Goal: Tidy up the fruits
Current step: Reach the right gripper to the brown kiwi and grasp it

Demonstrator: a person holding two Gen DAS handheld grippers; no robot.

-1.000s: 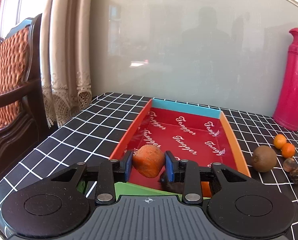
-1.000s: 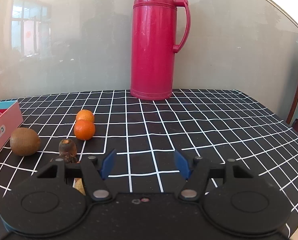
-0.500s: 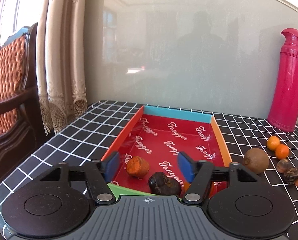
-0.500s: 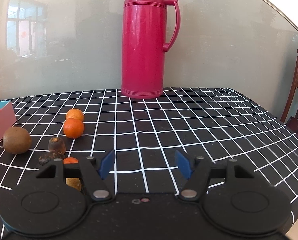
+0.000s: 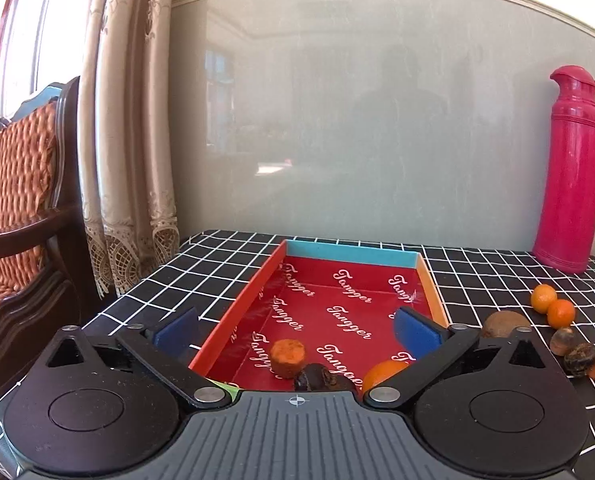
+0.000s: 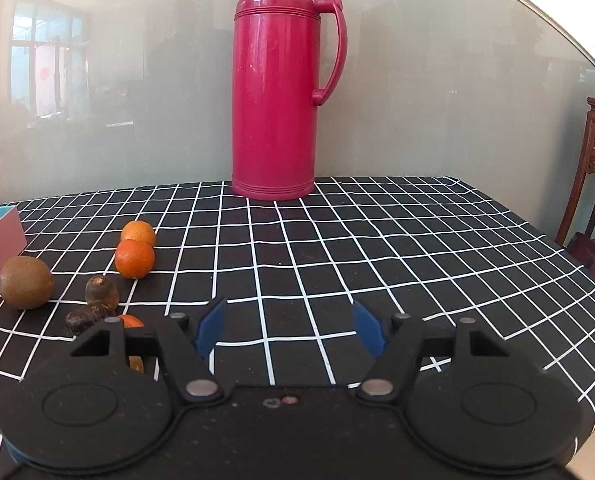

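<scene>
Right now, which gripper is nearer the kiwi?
Right. The kiwi lies just ahead-left of the right gripper; the left gripper hovers over the red tray, kiwi beyond its right side.

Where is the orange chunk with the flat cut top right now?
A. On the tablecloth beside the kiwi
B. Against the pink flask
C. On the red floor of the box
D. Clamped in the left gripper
C: the orange chunk lies on the red box floor, clear of the left gripper, whose jaws are opening.

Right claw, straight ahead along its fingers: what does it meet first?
Probably only the black checked tablecloth: the right claw is tilted down, opening with nothing between its pads. Beyond stands the tall pink thermos flask, slightly left of centre. Depth is hard to judge.
</scene>
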